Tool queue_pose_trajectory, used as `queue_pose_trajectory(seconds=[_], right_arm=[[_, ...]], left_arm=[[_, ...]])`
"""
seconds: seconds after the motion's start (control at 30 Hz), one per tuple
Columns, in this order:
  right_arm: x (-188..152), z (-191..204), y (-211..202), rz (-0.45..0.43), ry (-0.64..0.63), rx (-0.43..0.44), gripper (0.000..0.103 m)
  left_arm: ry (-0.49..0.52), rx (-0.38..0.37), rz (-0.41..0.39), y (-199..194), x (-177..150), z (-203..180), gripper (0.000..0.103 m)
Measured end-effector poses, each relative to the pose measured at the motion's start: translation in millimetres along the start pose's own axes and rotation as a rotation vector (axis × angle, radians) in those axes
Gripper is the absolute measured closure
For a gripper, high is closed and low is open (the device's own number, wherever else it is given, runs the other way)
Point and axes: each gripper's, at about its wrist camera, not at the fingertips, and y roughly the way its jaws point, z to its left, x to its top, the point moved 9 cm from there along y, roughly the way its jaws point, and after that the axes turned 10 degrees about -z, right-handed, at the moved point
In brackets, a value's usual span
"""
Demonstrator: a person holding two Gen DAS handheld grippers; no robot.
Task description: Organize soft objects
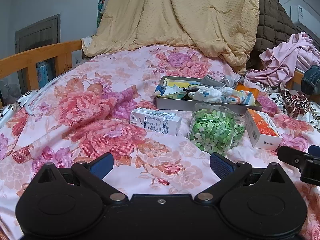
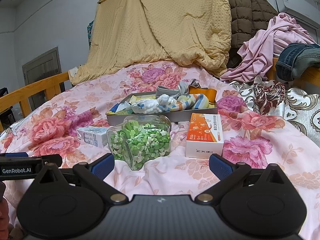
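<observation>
Holding both tools low over the floral bedspread (image 1: 112, 132), you have your left gripper (image 1: 161, 165) with its jaws spread wide and nothing between them. Your right gripper (image 2: 161, 165) hovers the same way, jaws wide apart and empty, just short of the jar.

Going from the left side of the bed: a white carton (image 1: 155, 121) lies on its side toward the middle. Just right of it lies a clear jar of green and white paper stars (image 2: 140, 140), tipped over. Next comes an orange-and-white box (image 2: 204, 135), lying flat. Behind these three sits a shallow grey tray (image 1: 172, 103), and the soft cloths (image 2: 160, 102) are heaped inside it, some spilling over its rim. Toward the far right edge of the bed, a pink garment (image 2: 266, 48) is crumpled near the tan quilt (image 2: 160, 26).
</observation>
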Motion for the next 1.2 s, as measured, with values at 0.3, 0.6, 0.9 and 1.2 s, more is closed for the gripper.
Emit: queue_pose_trajectory(seconds=[0.3,0.6,0.9,1.2], right_arm=[[0.0,0.2,0.2,0.001,0.000,-0.001,0.000],[0.2,0.3,0.4,0.001,0.000,-0.001,0.000],[-1.8,0.8,0.8,0.004,0.000,-0.001,0.000],[-2.1,0.8,0.6,0.004,-0.001,0.000,0.000]], left_arm=[[0.001,0.001,-0.002,0.0,-0.1,1.1,0.001],[0.001,-0.001,-0.004,-0.7,-0.5,0.9,0.001],[-0.001,-0.001,-0.006,-0.9,-0.5,1.3,0.001],[0.005,0.002,-0.010,-1.0,-0.2,1.1,0.001]])
